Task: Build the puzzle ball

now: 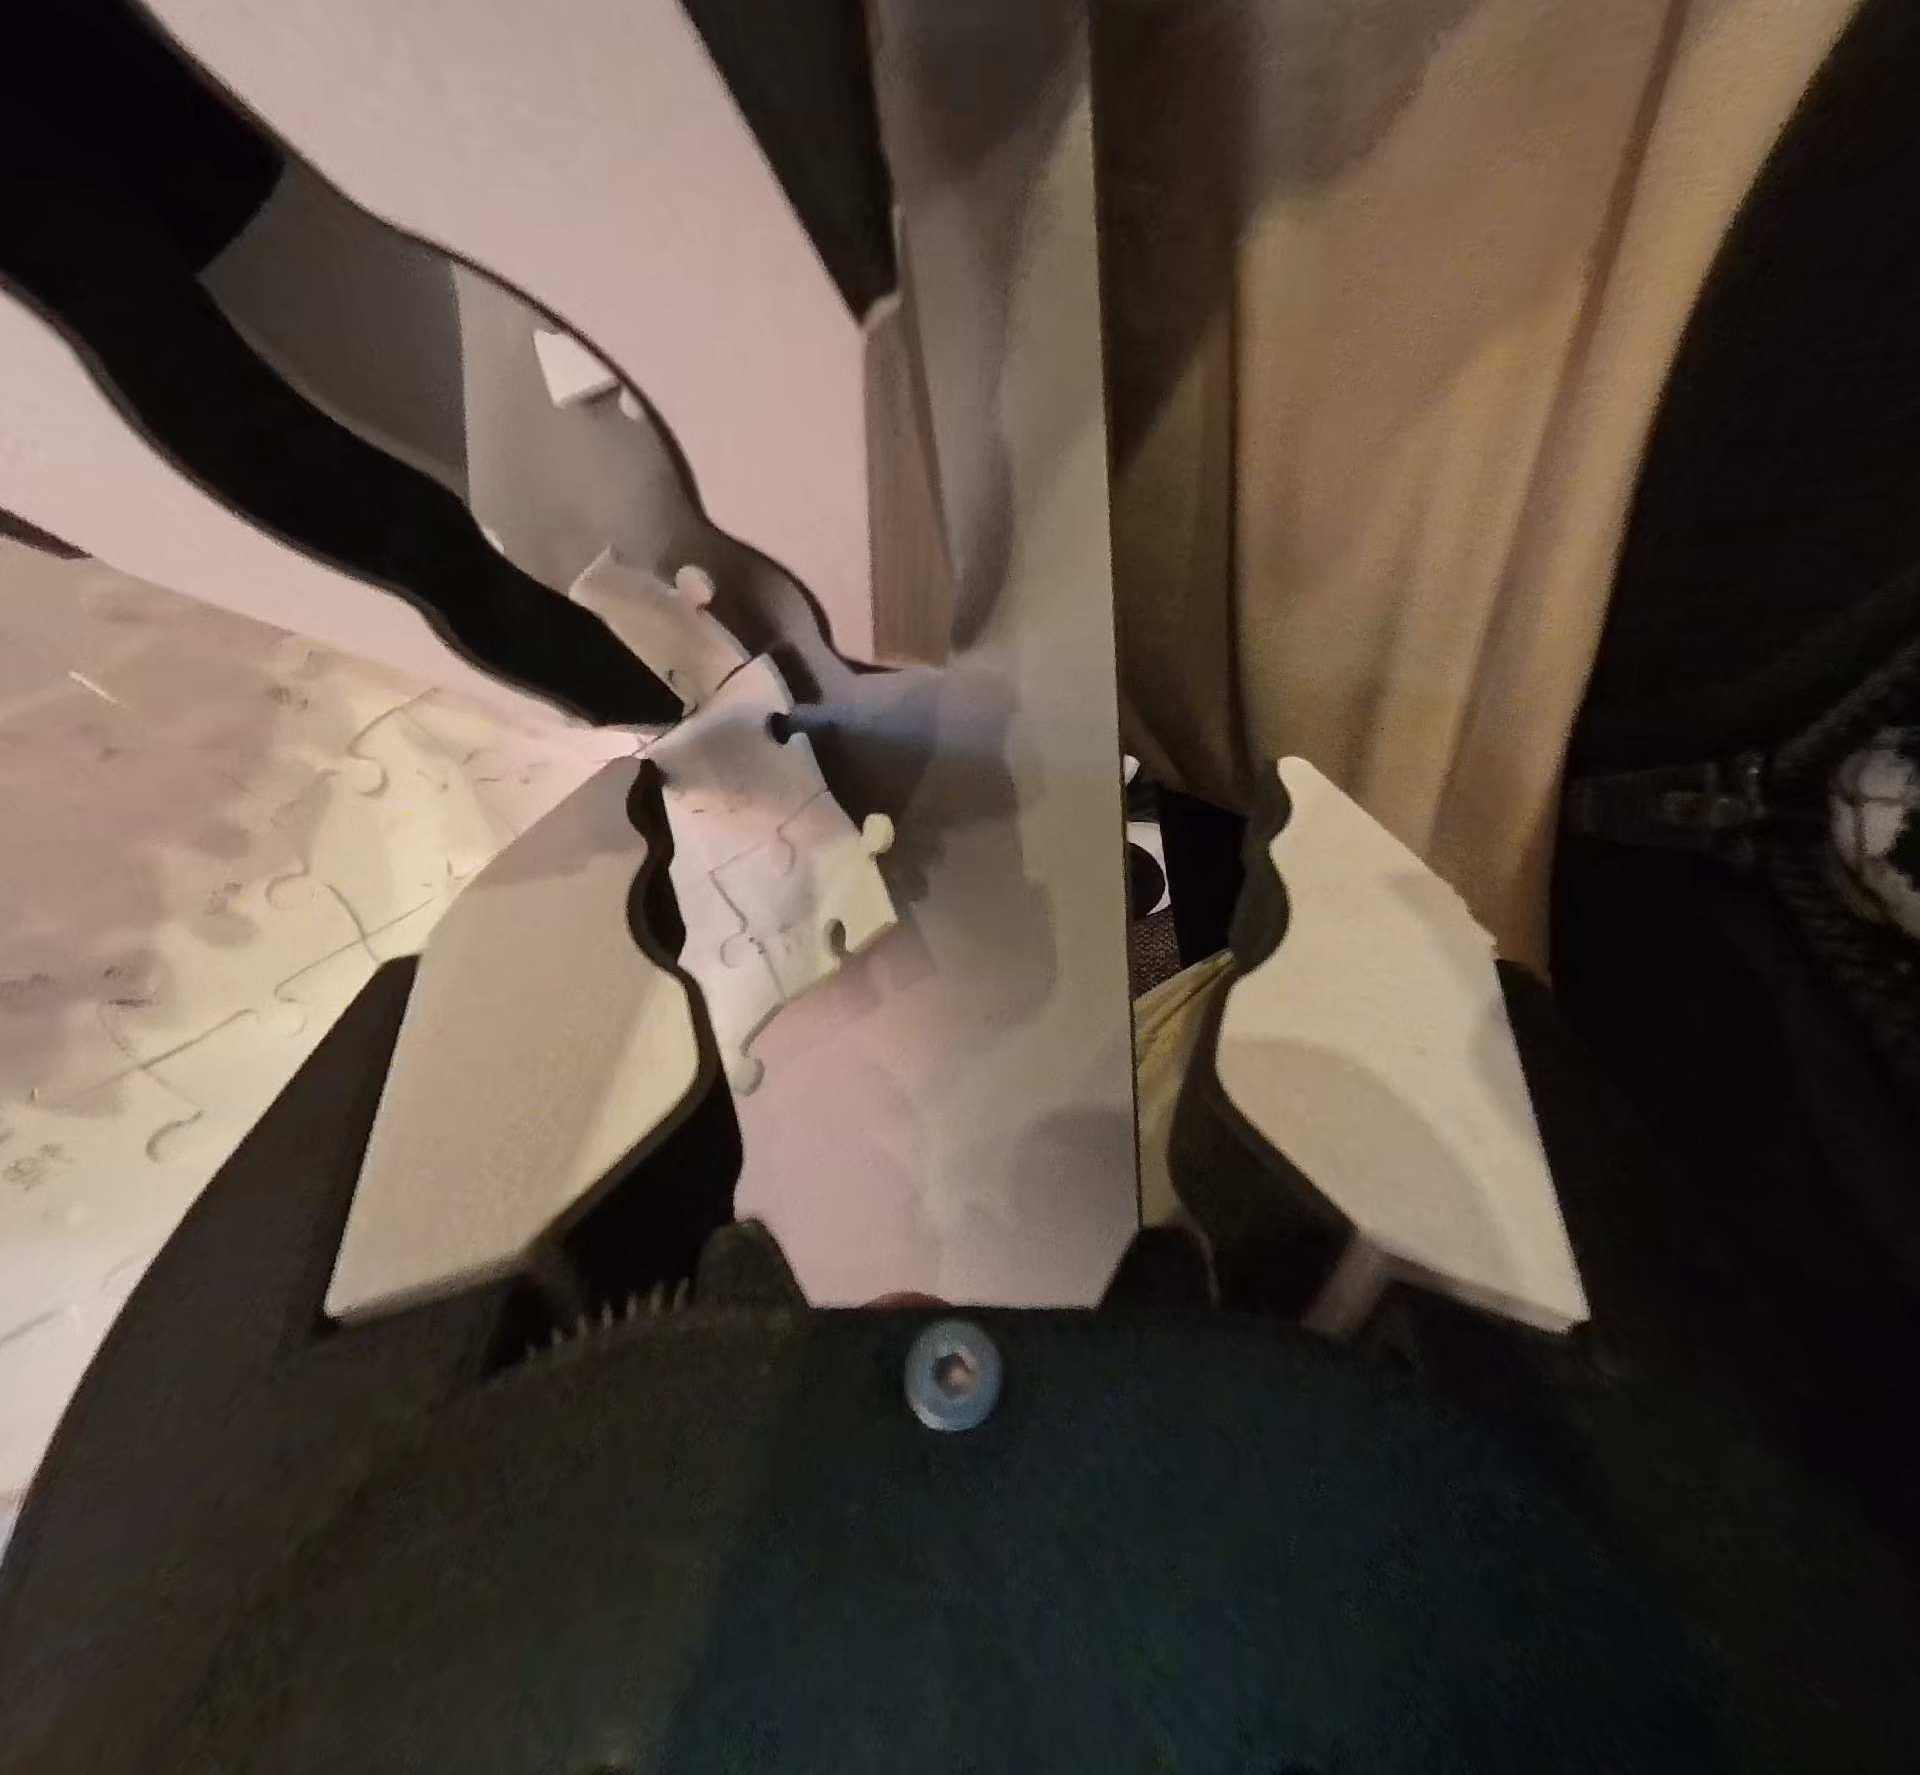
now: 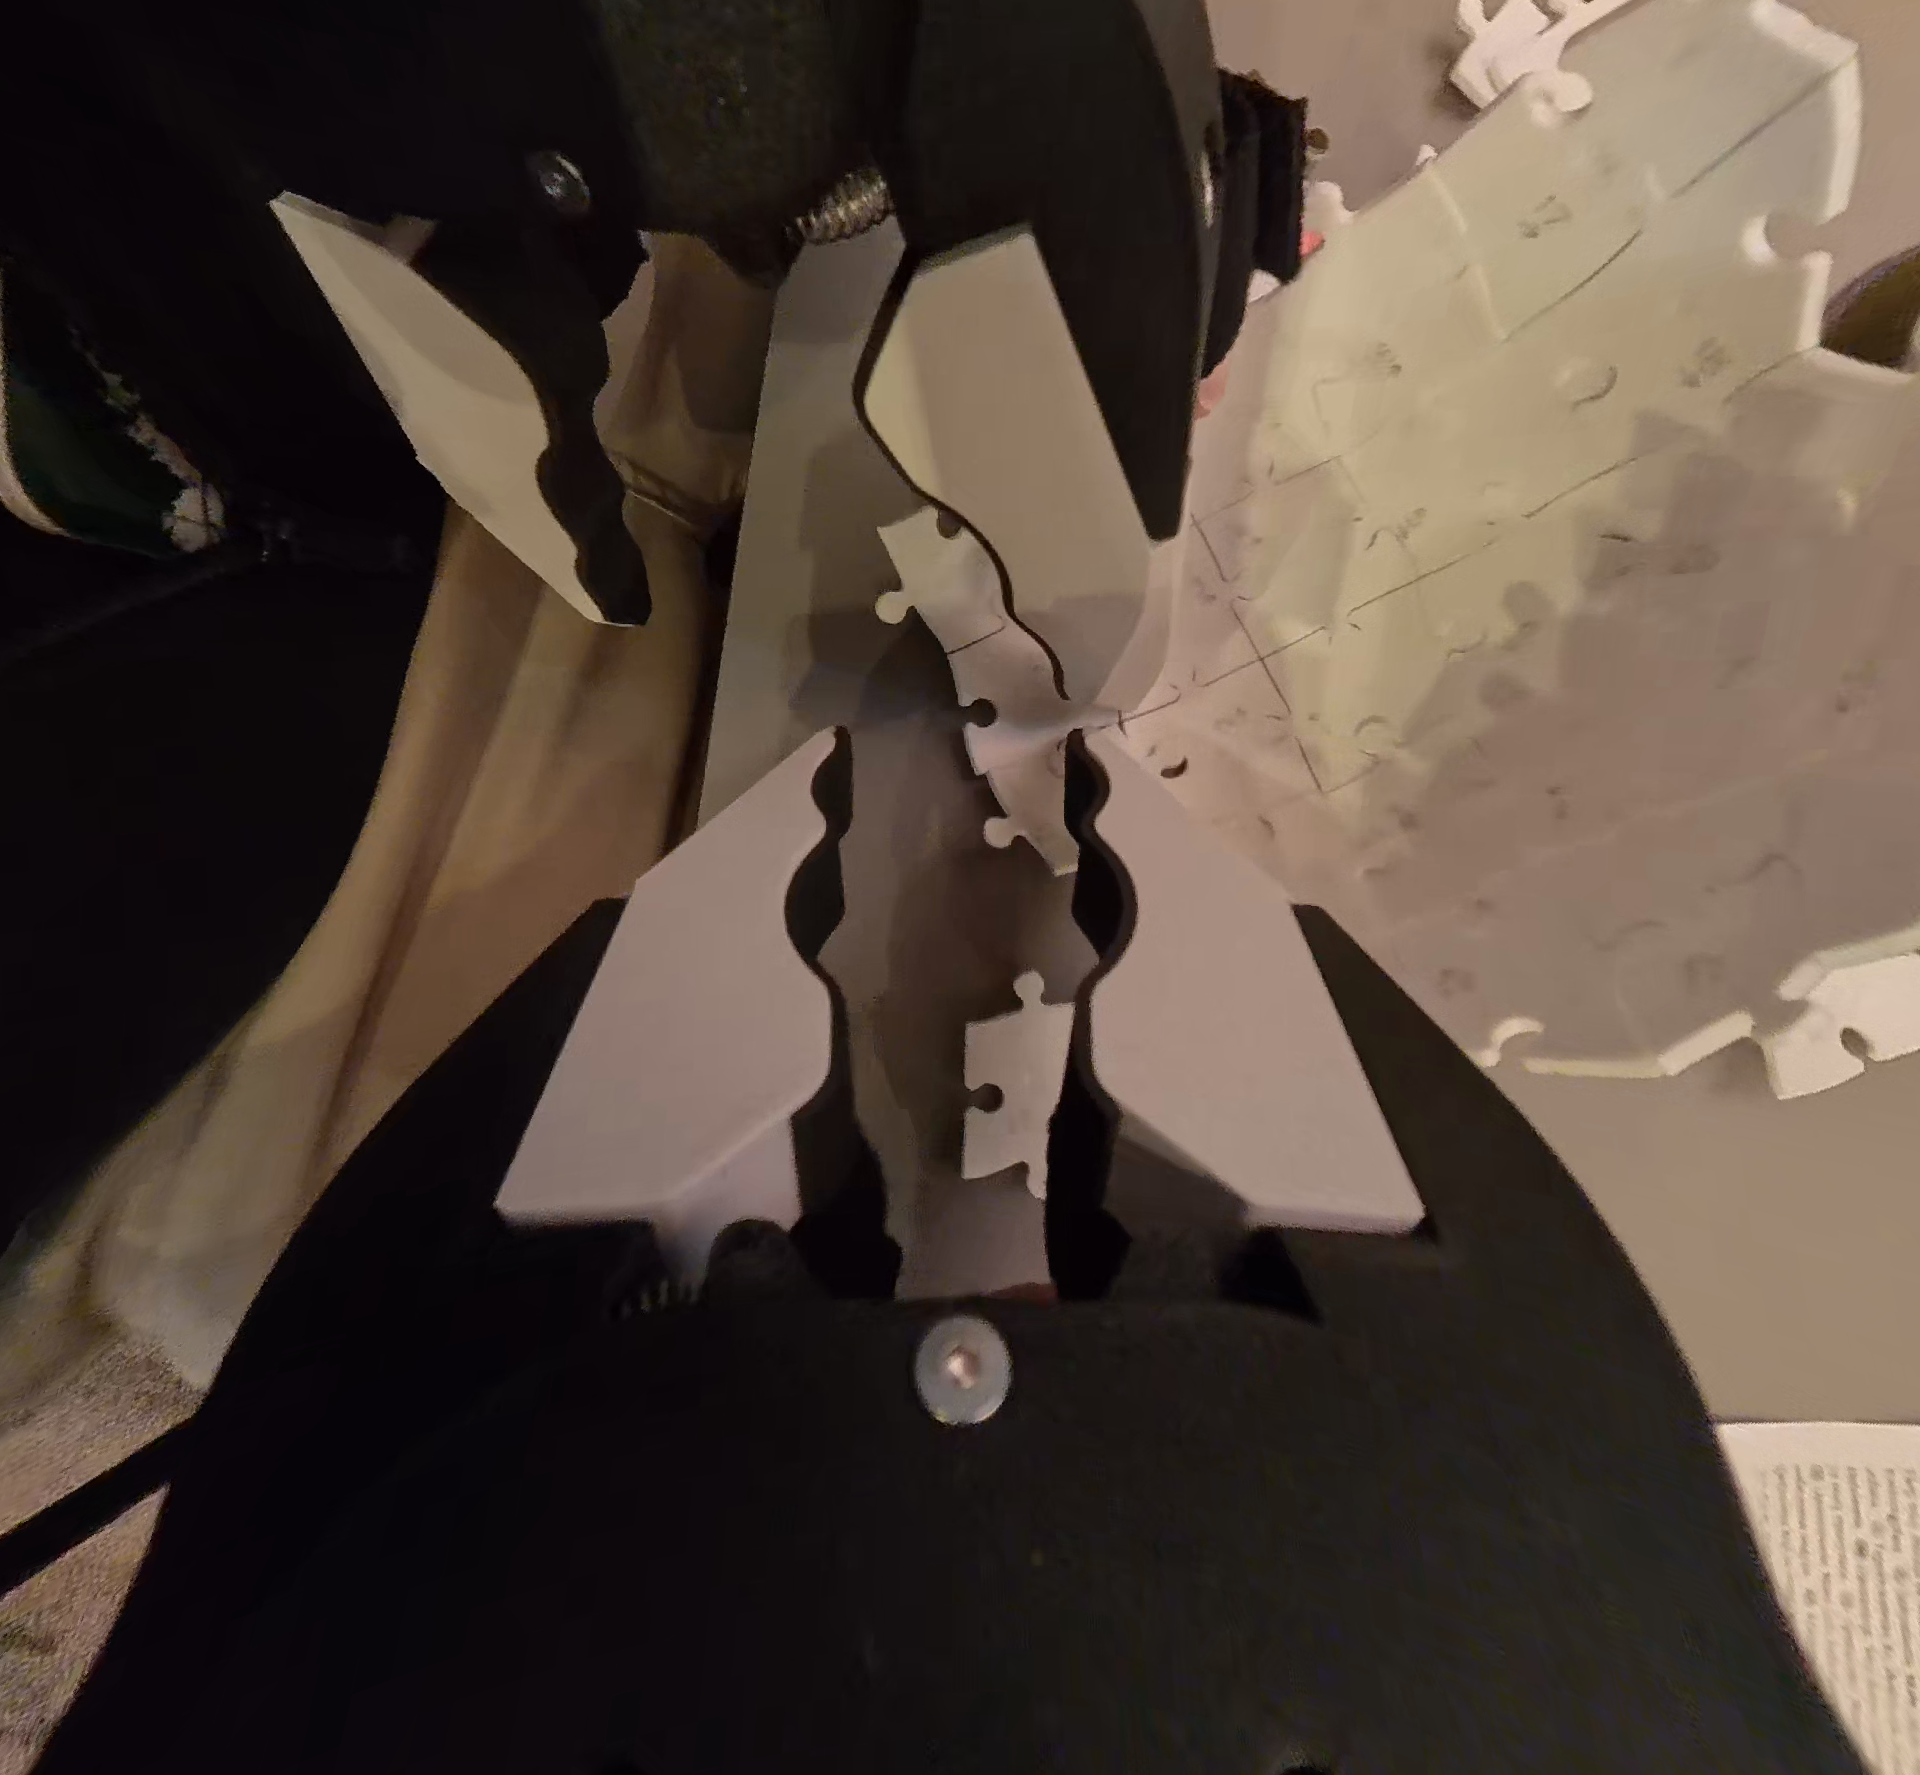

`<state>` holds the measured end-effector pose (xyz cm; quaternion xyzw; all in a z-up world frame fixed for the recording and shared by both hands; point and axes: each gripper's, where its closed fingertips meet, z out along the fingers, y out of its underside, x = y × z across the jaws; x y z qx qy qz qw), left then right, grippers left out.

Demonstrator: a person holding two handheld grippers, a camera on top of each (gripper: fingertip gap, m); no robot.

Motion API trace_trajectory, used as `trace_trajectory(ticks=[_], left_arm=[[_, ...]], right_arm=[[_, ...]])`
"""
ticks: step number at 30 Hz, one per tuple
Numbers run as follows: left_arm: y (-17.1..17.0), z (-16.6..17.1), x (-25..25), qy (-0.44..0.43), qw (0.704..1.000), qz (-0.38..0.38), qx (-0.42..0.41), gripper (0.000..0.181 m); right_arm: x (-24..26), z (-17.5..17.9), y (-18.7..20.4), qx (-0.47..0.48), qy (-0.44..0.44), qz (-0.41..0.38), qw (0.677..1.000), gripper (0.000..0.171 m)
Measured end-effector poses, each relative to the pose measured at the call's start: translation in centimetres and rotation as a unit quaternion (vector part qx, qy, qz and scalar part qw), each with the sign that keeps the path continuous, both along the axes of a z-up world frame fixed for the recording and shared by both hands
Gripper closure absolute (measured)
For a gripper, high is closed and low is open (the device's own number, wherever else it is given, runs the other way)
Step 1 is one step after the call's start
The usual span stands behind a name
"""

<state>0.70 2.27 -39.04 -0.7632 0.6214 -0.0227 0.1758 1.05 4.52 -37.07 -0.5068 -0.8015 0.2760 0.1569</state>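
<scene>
A large curved sheet of joined white puzzle pieces lies on the grey table; it also shows in the left wrist view. A narrow strip of joined pieces sticks out from its edge toward the table edge. My left gripper is open wide, and its left finger lies against this strip. My right gripper is open, facing the left one tip to tip, with its right finger at the strip's end. A single loose piece lies on the table between the right gripper's fingers.
More loose white pieces lie past the sheet's far end. A printed paper lies at the near right. The table edge runs just beside the strip, with a person's beige trousers and dark jacket beyond it. Less than 4 cm separates the two grippers' tips. The single loose piece is about 7 cm from my right fingertips.
</scene>
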Motion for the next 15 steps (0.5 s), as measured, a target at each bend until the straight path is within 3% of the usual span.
trace_trajectory(ticks=[9,15], left_arm=[[-0.15,-0.09,0.12,-0.003,1.0,0.003,0.0,0.072],[-0.25,-0.13,0.19,-0.006,1.0,0.006,-0.003,0.071]], right_arm=[[-0.54,-0.13,0.41,0.019,0.045,-0.07,0.996,0.141],[-0.59,-0.07,0.38,0.017,0.075,-0.115,0.99,0.134]])
